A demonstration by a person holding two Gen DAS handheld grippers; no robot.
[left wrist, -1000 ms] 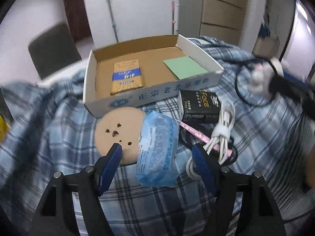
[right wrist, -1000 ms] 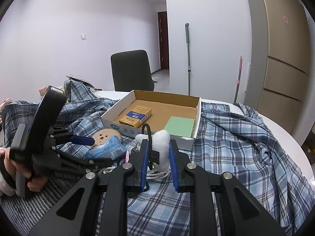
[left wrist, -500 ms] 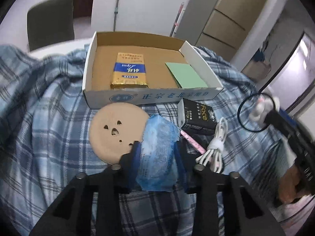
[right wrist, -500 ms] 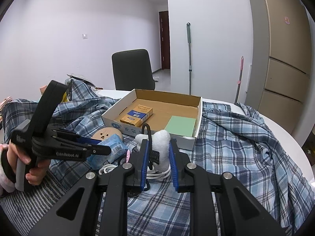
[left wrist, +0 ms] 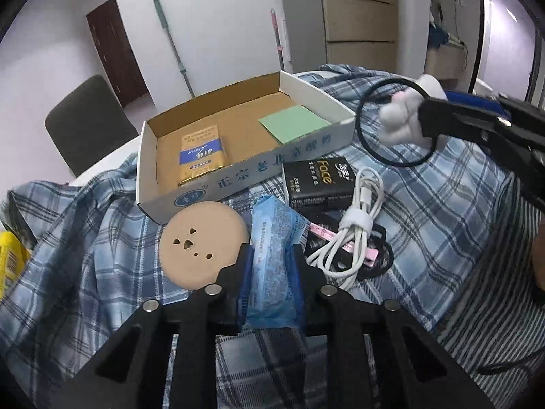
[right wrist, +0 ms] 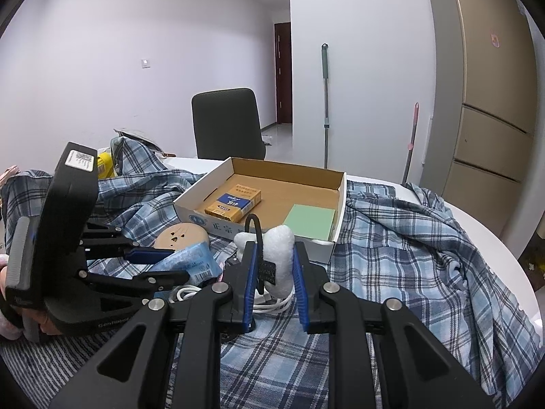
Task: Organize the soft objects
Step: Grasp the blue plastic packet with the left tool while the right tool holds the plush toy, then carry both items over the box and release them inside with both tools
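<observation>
Your left gripper (left wrist: 270,266) has its blue pads squeezing the blue tissue pack (left wrist: 274,238), which sits between them just above the plaid cloth (left wrist: 442,225) and right beside the tan round disc (left wrist: 202,242). Your right gripper (right wrist: 274,274) is clamped shut on the white plush hair tie (right wrist: 277,255), its black elastic loop (left wrist: 391,122) hanging free in the air near the front right corner of the cardboard box (left wrist: 238,184). Both soft things look bound for that box, so lift the pack clear before you swing it forward; it is soft and crinkly, and I'd judge it could slide out if you tilt sharply. Watch the box's front wall: it stands straight between the pack and the open floor inside, so go over it, not through. Inside, the yellow and blue packet (left wrist: 201,156) lies on the left and the green notepad (left wrist: 293,122) on the right, which leaves a bare strip down the middle to aim for. On the cloth just right of the pack lie a coiled white cable (left wrist: 354,225), a pink clip (left wrist: 344,242) and a black box (left wrist: 316,180); keep your right finger from snagging the cable as you rise. The two grippers are close, so give the dangling loop room.
</observation>
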